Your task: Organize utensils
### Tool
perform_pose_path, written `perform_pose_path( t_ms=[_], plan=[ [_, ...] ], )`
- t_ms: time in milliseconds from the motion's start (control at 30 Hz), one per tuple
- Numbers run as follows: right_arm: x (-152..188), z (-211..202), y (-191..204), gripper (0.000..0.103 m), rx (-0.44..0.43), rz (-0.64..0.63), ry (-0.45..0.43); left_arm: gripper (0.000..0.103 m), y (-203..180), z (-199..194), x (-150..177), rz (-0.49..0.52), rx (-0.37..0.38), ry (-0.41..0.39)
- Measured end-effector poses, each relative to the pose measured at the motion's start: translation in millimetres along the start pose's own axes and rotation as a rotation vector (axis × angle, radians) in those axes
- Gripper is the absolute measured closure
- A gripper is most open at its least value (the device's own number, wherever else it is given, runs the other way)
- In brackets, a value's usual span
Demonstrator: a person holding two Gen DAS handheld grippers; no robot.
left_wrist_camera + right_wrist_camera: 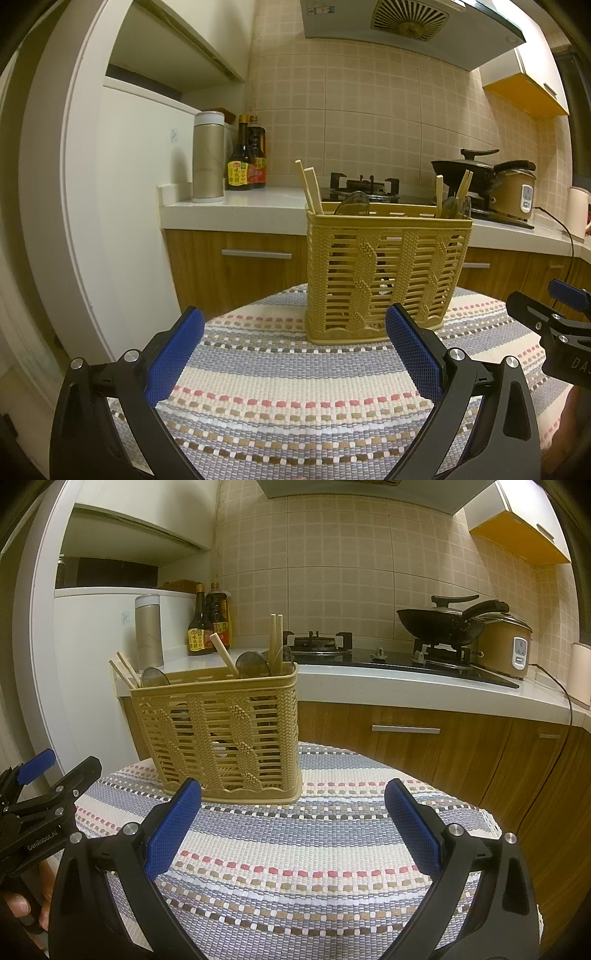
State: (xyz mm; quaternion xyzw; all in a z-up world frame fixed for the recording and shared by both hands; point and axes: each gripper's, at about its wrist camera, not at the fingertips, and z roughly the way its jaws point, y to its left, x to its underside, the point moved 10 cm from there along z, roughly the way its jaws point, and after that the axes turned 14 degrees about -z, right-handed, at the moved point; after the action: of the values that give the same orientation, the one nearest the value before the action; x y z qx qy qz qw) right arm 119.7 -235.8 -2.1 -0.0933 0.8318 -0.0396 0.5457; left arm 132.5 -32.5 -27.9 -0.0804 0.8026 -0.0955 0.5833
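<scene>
Kitchen, tiled wall, warm light. Small bench covered with a striped woven cloth (295, 387) stands in front of a white counter (369, 679) with wooden cabinet fronts below.

On the counter: gas hob (321, 642), black lidded wok (439, 622) on the right burner, beige rice cooker (506, 646) beside it, two dark sauce bottles (245, 155) and a tall metal canister (208, 158) at the left end.

Utensil basket (384, 273), tan plastic with woven pattern, stands upright on the cloth toward the far edge of the bench. Contents: wooden chopsticks (310, 188) leaning out at the left end, more chopsticks at the right end; dark spoon bowls (253, 664) showing above the rim. Internal compartments cannot be made out through the slats.

Left gripper (295, 325): jaws wide open, holding nothing, blue pads (173, 354) facing each other, low over the cloth, near the basket front but apart from it.

Right gripper (293, 797): jaws wide open, empty, over the cloth with the basket ahead and to its left; no contact seen.

Each gripper shows at the edge of the other's view. Part of a hand (22, 904) is visible at the lower left edge of the right wrist view.
</scene>
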Motion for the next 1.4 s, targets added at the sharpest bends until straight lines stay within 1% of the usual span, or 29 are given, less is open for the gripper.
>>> perform_pose_path(
  t_ms=[867, 1200, 1300, 1400],
  plan=[
    [0.0, 0.0, 0.9, 0.008, 0.002, -0.008, -0.001, 0.008, -1.3, 1.7, 2.6, 0.013, 0.008, 0.007],
    [-0.1, 0.1, 0.7, 0.008, 0.001, -0.008, 0.0, 0.007, -0.6, -1.2, 0.0, 0.022, 0.012, -0.009],
    [-0.1, 0.1, 0.8, 0.008, 0.002, -0.008, 0.0, 0.007, 2.7, -1.8, -1.7, 0.012, -0.002, -0.01],
    [-0.1, 0.3, 0.8, 0.008, 0.001, -0.009, 0.0, 0.007, 7.5, -0.1, -3.2, -0.01, 0.003, 0.001]
  ],
)
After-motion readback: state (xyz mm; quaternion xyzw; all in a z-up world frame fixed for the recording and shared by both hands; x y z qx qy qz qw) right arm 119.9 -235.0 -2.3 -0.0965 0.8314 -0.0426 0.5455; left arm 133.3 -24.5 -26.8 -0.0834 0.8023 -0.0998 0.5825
